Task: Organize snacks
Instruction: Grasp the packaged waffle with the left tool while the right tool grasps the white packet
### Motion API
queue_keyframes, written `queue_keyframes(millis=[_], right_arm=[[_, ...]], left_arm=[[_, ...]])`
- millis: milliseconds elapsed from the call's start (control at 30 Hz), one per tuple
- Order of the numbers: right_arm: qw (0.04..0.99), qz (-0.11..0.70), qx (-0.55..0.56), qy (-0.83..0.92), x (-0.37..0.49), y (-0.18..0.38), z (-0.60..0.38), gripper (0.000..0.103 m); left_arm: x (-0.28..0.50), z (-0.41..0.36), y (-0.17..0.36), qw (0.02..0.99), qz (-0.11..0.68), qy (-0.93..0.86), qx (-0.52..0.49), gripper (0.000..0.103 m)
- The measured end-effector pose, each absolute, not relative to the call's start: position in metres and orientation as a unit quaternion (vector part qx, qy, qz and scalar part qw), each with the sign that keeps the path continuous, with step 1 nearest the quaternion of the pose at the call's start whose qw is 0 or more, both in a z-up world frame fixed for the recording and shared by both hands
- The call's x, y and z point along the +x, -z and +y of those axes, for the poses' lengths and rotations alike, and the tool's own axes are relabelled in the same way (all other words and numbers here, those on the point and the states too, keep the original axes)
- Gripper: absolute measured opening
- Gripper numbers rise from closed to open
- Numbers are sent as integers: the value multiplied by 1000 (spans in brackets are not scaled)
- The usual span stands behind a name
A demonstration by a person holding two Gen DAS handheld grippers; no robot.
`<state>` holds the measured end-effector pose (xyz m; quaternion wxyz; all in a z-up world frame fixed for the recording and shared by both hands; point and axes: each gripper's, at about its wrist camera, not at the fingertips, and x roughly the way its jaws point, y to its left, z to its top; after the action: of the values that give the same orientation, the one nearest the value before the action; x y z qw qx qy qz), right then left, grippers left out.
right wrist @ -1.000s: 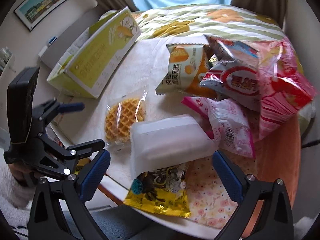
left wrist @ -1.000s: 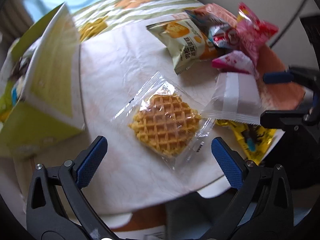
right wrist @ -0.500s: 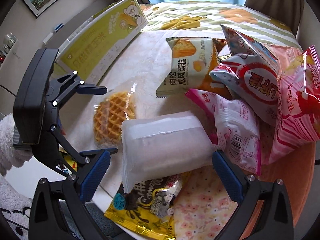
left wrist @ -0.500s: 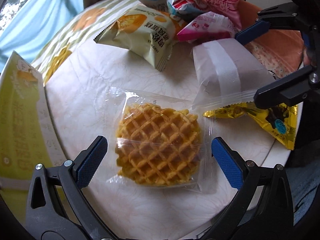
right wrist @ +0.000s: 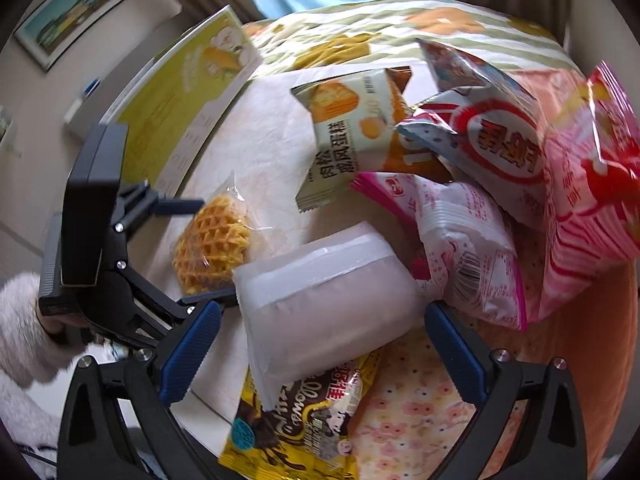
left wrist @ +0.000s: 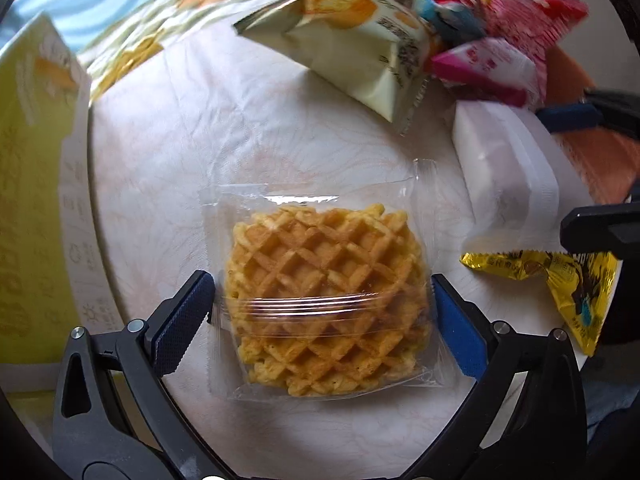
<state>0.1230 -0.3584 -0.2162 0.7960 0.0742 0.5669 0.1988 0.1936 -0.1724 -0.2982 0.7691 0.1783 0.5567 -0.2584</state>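
Left claw (left wrist: 322,308) now lower, straddling clear-wrapped waffle (left wrist: 324,296).

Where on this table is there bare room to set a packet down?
One bare patch of white cloth: between the yellow box, the cream cake packet and the waffle packet. Crowded: the right side, where the white packet, pink packets and yellow wrapper overlap.
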Motion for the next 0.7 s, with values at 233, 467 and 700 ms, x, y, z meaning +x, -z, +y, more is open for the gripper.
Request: queue_keyframes(millis=[233,467,700], right_arm=[[801,569,132,-127,127,220,-354,102],[804,569,156,-73,131,228,-346,102],[812,559,137,-92,139,238,-340,103]], left_arm=[[196,-171,302,769,556,258,178,102],[165,-172,285,776,546,259,181,80],[161,-169,283,776,550,253,175,78]])
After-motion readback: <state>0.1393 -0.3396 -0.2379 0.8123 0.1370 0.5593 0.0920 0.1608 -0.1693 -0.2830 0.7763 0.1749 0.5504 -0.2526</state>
